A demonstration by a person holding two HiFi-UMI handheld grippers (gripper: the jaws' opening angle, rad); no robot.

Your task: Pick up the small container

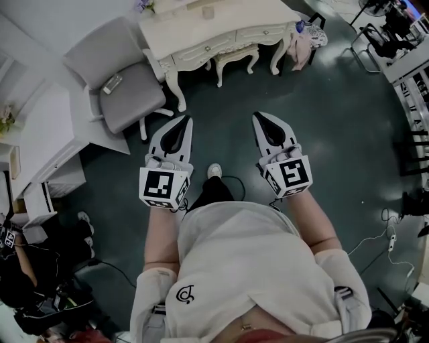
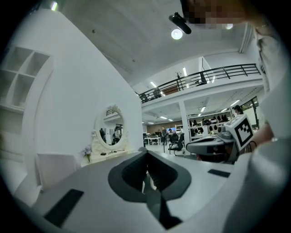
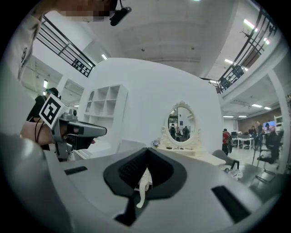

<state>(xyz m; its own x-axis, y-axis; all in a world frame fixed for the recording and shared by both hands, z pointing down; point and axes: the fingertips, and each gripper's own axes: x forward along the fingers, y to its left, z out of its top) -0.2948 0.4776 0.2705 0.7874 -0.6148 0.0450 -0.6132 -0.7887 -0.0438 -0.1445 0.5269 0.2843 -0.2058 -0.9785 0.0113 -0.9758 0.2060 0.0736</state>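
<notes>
While left gripper (image 1: 187,120), right gripper (image 1: 257,116) clenched empty, small container (image 1: 208,12) on desk (image 1: 244,12) well ahead

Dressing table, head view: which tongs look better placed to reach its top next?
Left, narrowly, I think: the left tongs sit closer to the dressing table front; the right tongs sit farther right. Both are shut and empty.

A small container (image 1: 208,12) sits on top of the far cream counter (image 1: 255,15), roughly midway between its left and right ends and back from the front edge. It looks pale tan and boxy (it is too small to make out a lid or any markings) and stands alone.
</notes>
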